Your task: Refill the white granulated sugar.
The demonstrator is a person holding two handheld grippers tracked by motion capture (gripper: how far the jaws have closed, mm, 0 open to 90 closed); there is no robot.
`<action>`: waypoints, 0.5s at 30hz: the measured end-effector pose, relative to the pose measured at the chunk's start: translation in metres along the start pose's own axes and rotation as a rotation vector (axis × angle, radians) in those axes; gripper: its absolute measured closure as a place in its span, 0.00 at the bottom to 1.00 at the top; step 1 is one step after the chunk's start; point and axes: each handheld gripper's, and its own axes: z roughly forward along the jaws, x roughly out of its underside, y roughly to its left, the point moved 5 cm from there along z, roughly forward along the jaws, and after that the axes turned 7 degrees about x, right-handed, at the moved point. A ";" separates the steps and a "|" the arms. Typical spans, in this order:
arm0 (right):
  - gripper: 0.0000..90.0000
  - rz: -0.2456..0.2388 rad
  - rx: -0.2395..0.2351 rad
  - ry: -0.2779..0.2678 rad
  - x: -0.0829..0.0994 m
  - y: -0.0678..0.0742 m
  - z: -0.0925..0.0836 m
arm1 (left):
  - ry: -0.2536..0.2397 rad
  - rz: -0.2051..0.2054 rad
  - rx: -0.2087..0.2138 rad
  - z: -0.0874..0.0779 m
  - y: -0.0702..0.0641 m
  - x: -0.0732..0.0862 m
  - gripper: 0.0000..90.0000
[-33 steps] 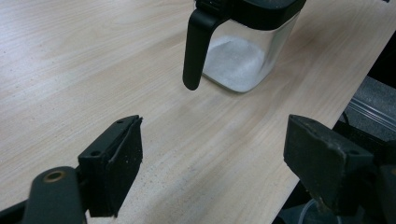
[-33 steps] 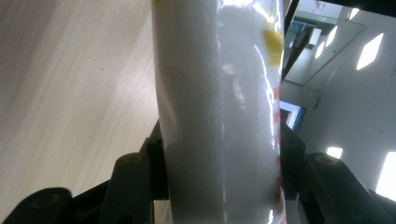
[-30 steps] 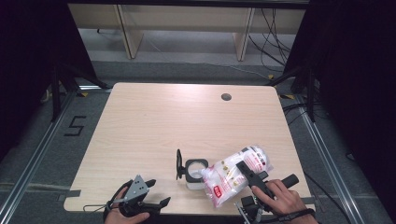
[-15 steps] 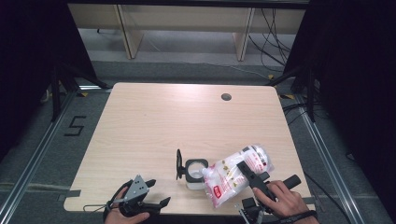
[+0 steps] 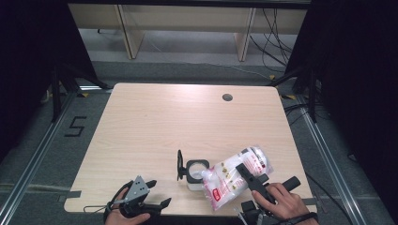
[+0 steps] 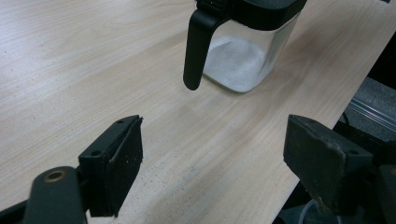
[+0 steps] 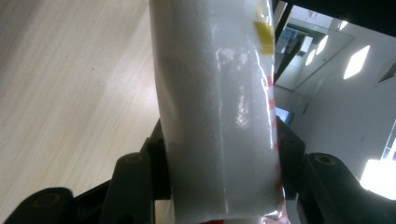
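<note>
Plastic bag (image 5: 237, 176) of white granules is pinched by the right gripper (image 5: 251, 174), tilted with its mouth at nine o'clock over the open canister (image 5: 197, 171), evidently for pouring. Left gripper (image 5: 157, 202), jaws spread and empty, waits at the canister's seven o'clock.
</note>
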 end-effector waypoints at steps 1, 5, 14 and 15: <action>0.61 0.000 -0.003 0.002 0.000 0.000 0.000 | 0.001 0.004 0.001 0.000 0.000 0.000 0.21; 0.61 0.007 0.004 0.006 0.001 0.000 -0.001 | 0.000 -0.001 0.000 0.000 0.000 0.000 0.21; 0.61 0.001 0.002 0.013 0.000 -0.002 -0.002 | -0.003 -0.024 -0.002 0.000 0.000 0.000 0.21; 0.61 0.001 0.002 0.013 0.000 -0.002 -0.002 | -0.003 -0.024 -0.002 0.000 0.000 0.000 0.21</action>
